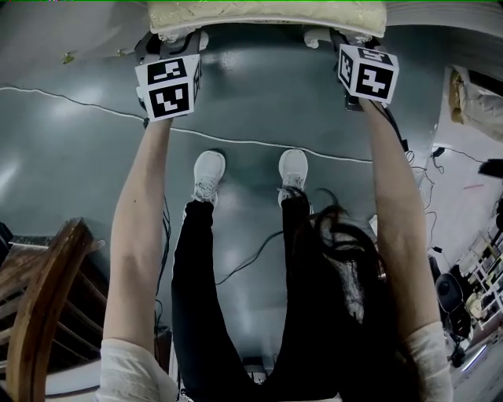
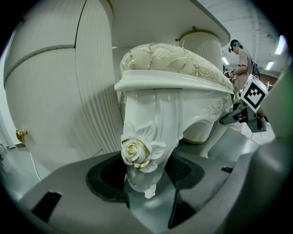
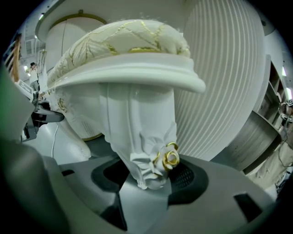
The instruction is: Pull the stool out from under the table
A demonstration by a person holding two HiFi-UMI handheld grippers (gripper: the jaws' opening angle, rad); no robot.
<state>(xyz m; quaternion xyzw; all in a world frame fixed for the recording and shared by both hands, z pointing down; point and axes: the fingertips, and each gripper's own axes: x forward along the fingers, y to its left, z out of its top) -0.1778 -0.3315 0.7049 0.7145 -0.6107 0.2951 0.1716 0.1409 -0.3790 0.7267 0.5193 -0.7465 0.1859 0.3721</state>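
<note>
White carved stool with cream, gold-stitched cushion sits at the top edge of the head view. Both gripper views show it tucked under the white table with fluted pedestals.

Left gripper, upper left of the frame, is clamped on the left front leg. The pads look snug, just below the gold rose carving. Right gripper, upper right, is likewise clamped on the right front leg.

Handling, my guess: rigid frame, fairly heavy, and the glossy paint is likely slippery. The rose trim looks chip-prone and the cushion is too soft to grab. Best hold is on the legs, with an even pull so it slides on the grey floor.

Hidden: rear legs, the feet behind the jaws, most of the seat, and the tabletop's extent.
</note>
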